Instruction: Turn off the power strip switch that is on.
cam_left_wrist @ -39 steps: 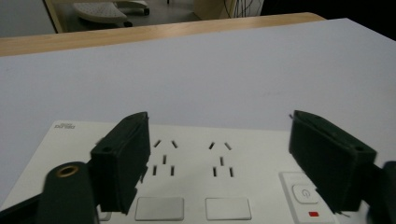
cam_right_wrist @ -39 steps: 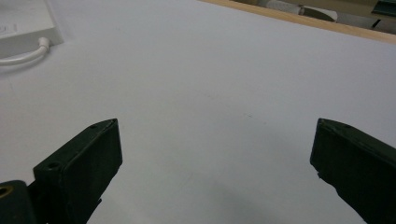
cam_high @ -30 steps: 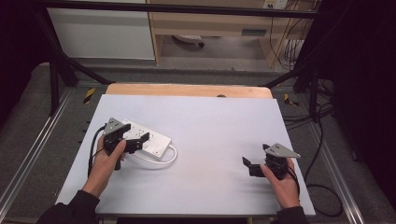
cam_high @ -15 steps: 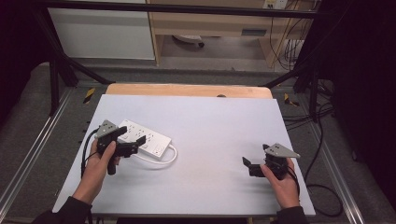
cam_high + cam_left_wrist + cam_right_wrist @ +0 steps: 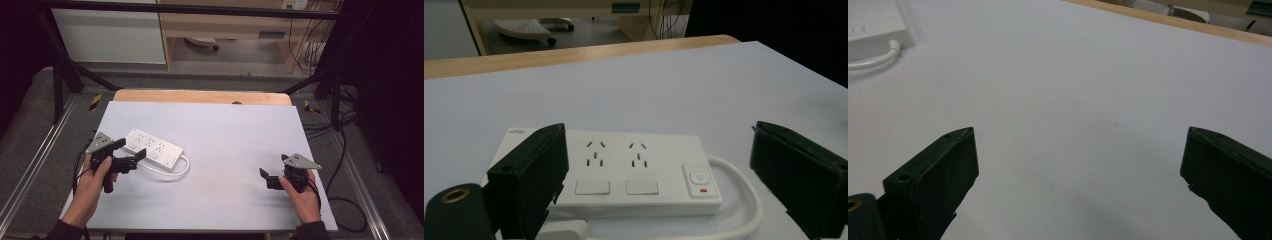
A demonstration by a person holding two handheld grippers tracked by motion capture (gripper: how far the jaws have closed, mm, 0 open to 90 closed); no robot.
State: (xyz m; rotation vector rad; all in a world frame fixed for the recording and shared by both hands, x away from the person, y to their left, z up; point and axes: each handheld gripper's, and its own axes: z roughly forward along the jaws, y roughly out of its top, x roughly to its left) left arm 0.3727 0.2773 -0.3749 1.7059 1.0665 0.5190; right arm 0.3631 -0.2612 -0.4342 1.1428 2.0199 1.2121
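Note:
A white power strip (image 5: 152,147) lies flat on the left half of the table, its white cable (image 5: 178,171) looping by its right end. My left gripper (image 5: 132,150) is open just left of the strip, jaws pointing at it and holding nothing. In the left gripper view the strip (image 5: 624,172) shows sockets, two switches and a power button between the open jaws of the left gripper (image 5: 659,145). My right gripper (image 5: 266,178) rests open at the front right, far from the strip. In the right gripper view, the right gripper (image 5: 1078,145) is open over bare table.
The white tabletop (image 5: 230,135) has a wooden strip (image 5: 200,96) along its far edge. Metal frame rails (image 5: 35,150) run beside the table, and cables (image 5: 345,200) lie on the floor at the right. The strip's corner (image 5: 873,25) and cable (image 5: 870,61) are far off in the right gripper view.
My left gripper has drawn back to the left, off the power strip's near end, and stays open. The right gripper and the strip have not moved.

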